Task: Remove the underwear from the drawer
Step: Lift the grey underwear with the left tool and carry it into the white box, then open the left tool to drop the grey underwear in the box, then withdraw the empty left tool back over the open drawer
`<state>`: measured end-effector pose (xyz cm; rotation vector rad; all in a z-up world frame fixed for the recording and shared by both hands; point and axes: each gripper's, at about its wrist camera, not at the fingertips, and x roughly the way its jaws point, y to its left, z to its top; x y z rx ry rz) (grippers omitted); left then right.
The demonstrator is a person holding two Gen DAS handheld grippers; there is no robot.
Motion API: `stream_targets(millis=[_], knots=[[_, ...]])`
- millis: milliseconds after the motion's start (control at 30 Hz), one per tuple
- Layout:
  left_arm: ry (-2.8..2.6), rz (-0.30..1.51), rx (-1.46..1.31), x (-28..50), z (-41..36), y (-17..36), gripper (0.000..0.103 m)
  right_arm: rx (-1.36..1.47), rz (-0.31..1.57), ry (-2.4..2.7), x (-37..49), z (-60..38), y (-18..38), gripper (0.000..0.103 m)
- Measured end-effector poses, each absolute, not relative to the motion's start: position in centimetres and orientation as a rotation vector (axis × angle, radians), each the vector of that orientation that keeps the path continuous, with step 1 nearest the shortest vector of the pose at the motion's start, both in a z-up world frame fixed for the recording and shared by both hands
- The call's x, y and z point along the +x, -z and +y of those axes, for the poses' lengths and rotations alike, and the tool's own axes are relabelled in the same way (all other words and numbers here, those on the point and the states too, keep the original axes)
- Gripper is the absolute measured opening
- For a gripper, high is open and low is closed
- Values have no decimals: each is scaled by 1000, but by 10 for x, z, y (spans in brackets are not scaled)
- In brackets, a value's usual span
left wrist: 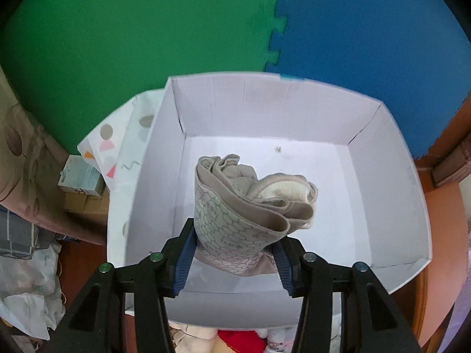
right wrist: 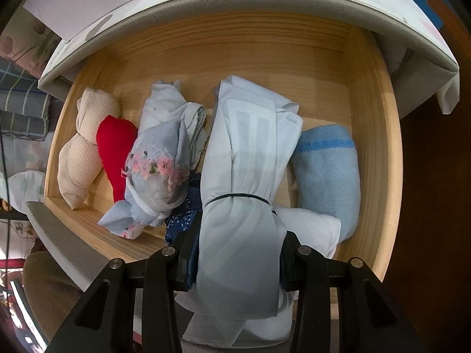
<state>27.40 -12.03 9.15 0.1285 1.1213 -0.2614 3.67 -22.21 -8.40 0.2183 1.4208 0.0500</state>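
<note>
My left gripper [left wrist: 234, 250] is shut on a rolled beige underwear [left wrist: 244, 203] with a honeycomb print and holds it over the inside of a white cardboard box [left wrist: 391, 194]. My right gripper [right wrist: 235, 253] is shut on a pale blue-white rolled garment [right wrist: 247, 176] bound by a black band, above the open wooden drawer [right wrist: 374, 135]. The drawer also holds a beige ribbed roll [right wrist: 81, 147], a red piece [right wrist: 114, 147], a light blue bundle with pink trim [right wrist: 159, 158], a dark blue patterned piece [right wrist: 182, 214], a white piece [right wrist: 309, 226] and a blue towel roll [right wrist: 326, 170].
Green [left wrist: 132, 35] and blue [left wrist: 368, 23] foam mats lie beyond the box. A patterned cloth [left wrist: 117, 147], small cartons [left wrist: 79, 176] and piled fabric [left wrist: 26, 279] sit left of it. A white patterned cover [right wrist: 206, 8] overhangs the drawer's far side.
</note>
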Motion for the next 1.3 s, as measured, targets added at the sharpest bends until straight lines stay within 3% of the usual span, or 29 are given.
stream_targets(millis=[467,767,1300], knots=[[185,1221,147,283,-122,-54,53,222,1423,-53,38,-218,86,38],[210,1178,153,277,-127,-71,64,221,1425,-51,38,-218,85,38],[190,1102,176,231,-96,-105,64,228,1430,-49,40,-217,85,38]])
